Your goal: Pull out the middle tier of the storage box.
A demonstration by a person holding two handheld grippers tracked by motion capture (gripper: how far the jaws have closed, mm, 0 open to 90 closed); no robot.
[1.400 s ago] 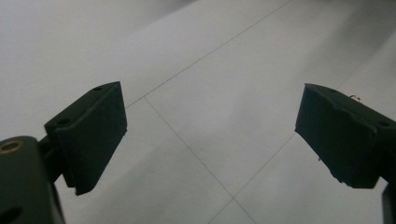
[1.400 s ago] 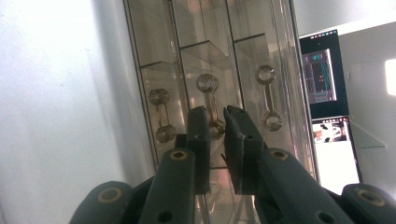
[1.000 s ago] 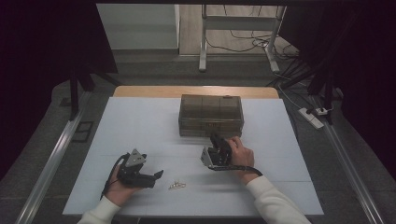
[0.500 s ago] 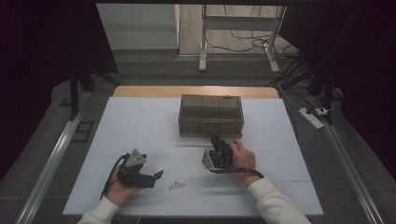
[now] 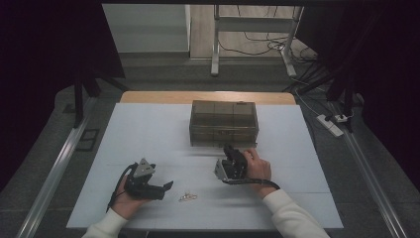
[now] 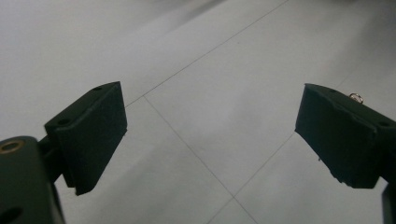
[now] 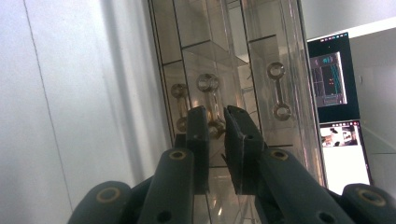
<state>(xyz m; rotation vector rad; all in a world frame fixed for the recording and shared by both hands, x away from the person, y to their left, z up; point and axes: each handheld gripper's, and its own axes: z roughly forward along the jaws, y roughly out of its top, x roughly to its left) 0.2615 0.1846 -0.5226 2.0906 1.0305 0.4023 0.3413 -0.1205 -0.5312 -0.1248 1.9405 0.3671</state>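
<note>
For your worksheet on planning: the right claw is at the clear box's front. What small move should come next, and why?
Probably ease the right claw forward to pinch the box's front handle: its jaws stand nearly shut, just before it.

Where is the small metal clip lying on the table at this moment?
In the high view, the small metal clip lies on the white table near its front edge, just right of the left gripper and left of the right gripper.
</note>
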